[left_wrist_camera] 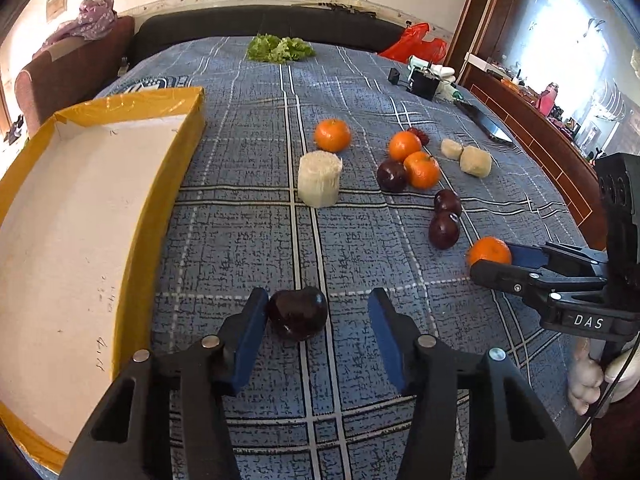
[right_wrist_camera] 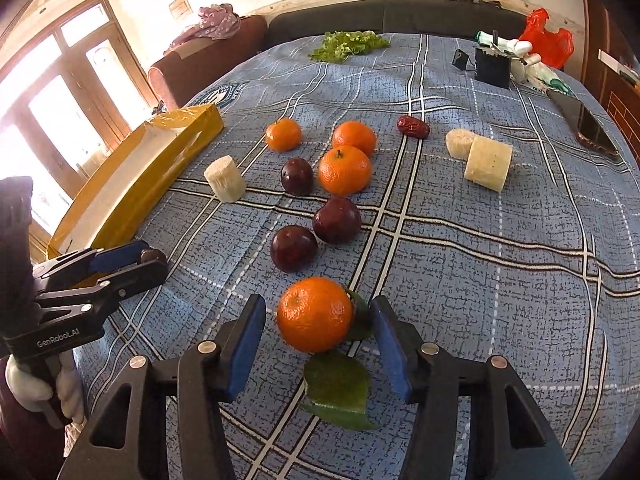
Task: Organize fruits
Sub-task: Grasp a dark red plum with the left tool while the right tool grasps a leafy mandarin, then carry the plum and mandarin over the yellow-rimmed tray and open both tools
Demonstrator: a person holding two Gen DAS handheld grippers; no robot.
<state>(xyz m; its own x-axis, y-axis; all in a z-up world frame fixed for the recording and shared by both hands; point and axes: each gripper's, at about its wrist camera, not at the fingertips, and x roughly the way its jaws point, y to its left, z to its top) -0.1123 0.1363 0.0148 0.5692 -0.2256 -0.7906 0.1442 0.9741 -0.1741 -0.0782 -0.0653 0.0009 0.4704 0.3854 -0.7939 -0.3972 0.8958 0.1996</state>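
Note:
My left gripper [left_wrist_camera: 318, 312] is open, its jaws on either side of a dark plum [left_wrist_camera: 298, 313] that lies on the blue checked cloth and touches the left pad. My right gripper [right_wrist_camera: 318, 322] is open around an orange [right_wrist_camera: 315, 314] with green leaves [right_wrist_camera: 338, 392]. In the left wrist view the right gripper [left_wrist_camera: 492, 258] shows at the right with that orange [left_wrist_camera: 489, 251]. More oranges [right_wrist_camera: 345, 169] and plums [right_wrist_camera: 337, 219] lie in the middle. A yellow-edged white tray [left_wrist_camera: 60, 240] lies at the left.
Pale cylindrical pieces [left_wrist_camera: 319, 179] [right_wrist_camera: 488, 163] and a red date [right_wrist_camera: 413, 126] lie among the fruit. Lettuce [left_wrist_camera: 280, 48], a black box [right_wrist_camera: 493, 66], a red bag [right_wrist_camera: 546, 42] and a dark phone-like slab [right_wrist_camera: 588, 124] sit toward the far and right edges of the cloth.

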